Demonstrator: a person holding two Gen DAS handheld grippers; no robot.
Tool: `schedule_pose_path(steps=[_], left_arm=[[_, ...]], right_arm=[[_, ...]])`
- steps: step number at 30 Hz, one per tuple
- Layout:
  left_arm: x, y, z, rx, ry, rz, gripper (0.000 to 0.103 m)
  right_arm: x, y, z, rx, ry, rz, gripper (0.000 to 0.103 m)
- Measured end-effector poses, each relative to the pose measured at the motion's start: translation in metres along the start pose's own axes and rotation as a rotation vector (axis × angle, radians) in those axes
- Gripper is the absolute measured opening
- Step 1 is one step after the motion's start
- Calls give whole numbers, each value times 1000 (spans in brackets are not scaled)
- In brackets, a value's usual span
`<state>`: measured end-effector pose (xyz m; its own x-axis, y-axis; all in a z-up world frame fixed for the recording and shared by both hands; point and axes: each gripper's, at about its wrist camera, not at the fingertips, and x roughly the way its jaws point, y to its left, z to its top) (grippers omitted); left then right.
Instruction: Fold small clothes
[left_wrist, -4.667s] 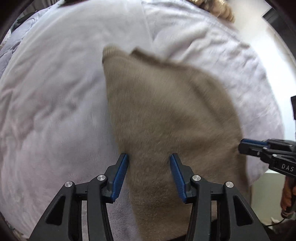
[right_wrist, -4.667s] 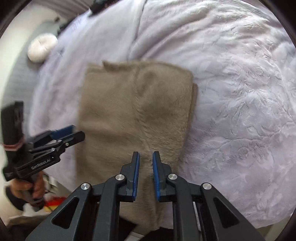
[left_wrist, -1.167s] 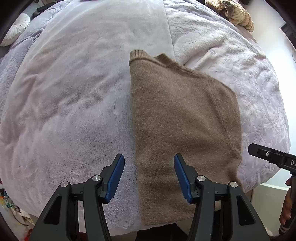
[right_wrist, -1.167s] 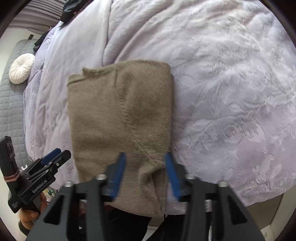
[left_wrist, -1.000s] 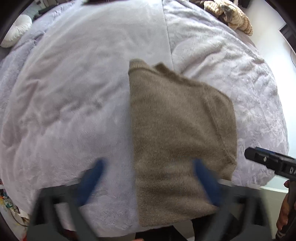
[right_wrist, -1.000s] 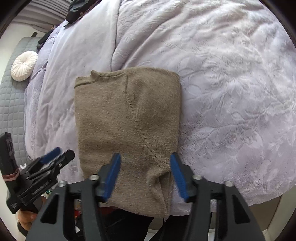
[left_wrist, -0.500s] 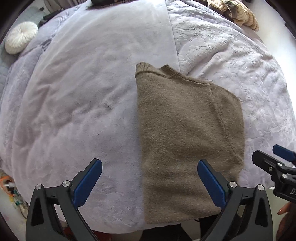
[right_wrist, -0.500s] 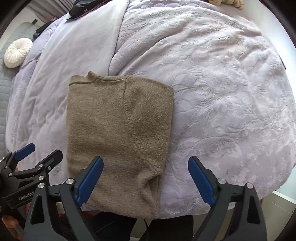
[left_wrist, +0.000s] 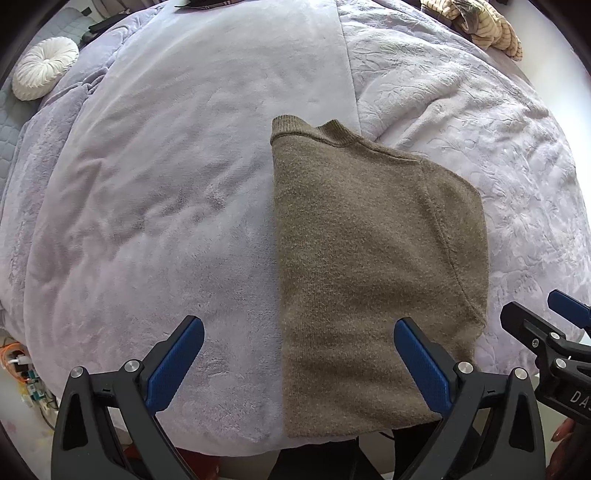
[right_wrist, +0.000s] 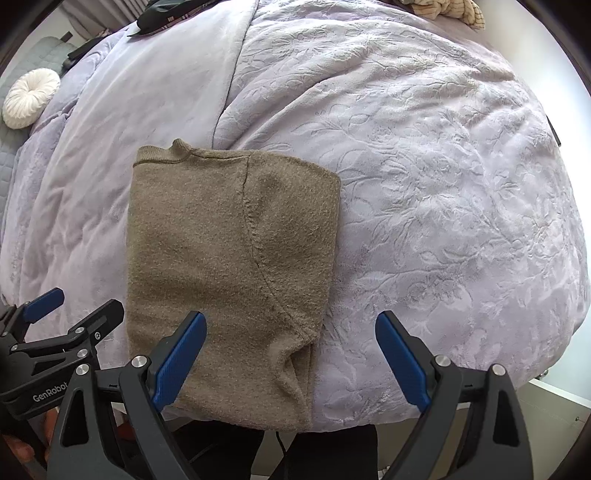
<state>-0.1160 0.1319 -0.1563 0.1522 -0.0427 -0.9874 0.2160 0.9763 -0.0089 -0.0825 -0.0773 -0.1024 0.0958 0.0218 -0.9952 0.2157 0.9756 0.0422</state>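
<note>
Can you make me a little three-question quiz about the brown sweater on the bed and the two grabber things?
1. True or false: the left gripper is clamped on the brown sweater.
2. What does the sweater lie on? A) a wooden table B) a lilac blanket C) a grey chair
3. Fill in: near the far left edge of the bed sits a round white ____.

Key
1. False. Its jaws stand wide open, and so do those of the right gripper; neither holds anything.
2. B. The sweater lies flat and folded on the blanket, its collar away from the grippers.
3. Cushion.
</note>
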Motion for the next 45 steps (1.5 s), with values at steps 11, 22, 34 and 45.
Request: schedule_pose_path(steps=[11,22,34,45], left_arm=[[-1,-2,-2,4,-3,9,103],[-2,-1,-1,3,-3,9,103],[-2,3,2,10,-3,10,103],[-3,-1,3,12,-10,16,103]], right_arm=[[0,-1,-1,12,-3,-9,94],[0,-1,-1,16,-4,-10,94],[5,1,0,14,4,-14,94],[4,1,-1,15,4,-14,94]])
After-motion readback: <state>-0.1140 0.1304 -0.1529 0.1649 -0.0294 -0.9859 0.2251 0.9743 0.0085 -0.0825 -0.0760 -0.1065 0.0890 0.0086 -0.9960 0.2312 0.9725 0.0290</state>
